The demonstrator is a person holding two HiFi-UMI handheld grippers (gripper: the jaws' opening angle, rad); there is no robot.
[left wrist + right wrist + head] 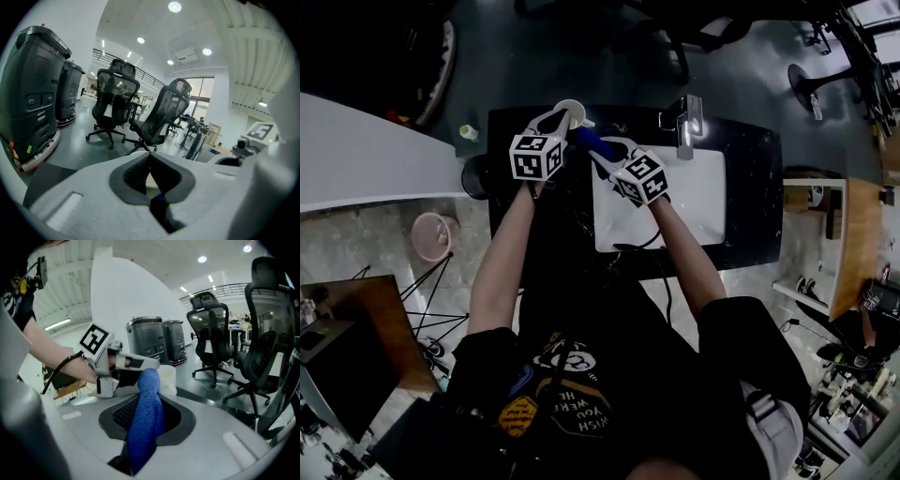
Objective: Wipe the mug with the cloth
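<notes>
In the head view a white mug (pixel 570 112) hangs over the back of a black counter (pixel 750 159), with my left gripper (pixel 558 122) shut on it. The right gripper view shows this mug (pixel 168 378) at the tips of the left gripper (pixel 140 364). Between the left jaws only a pale sliver of the mug (pixel 151 183) shows. My right gripper (pixel 606 159) is shut on a blue cloth (pixel 589 141). The cloth (pixel 146 413) sticks out from between the right gripper's (pixel 145 423) pads, and its far end lies against the mug's side. A bit of the blue cloth (pixel 160 197) shows below the left jaws.
A white sink basin (pixel 703 197) with a metal faucet (pixel 689 127) is set in the counter, to the right of both grippers. A white table (pixel 366 159) and a pink bucket (pixel 434 234) are at the left. Office chairs (pixel 112 98) and black bins (pixel 154 341) stand beyond the counter.
</notes>
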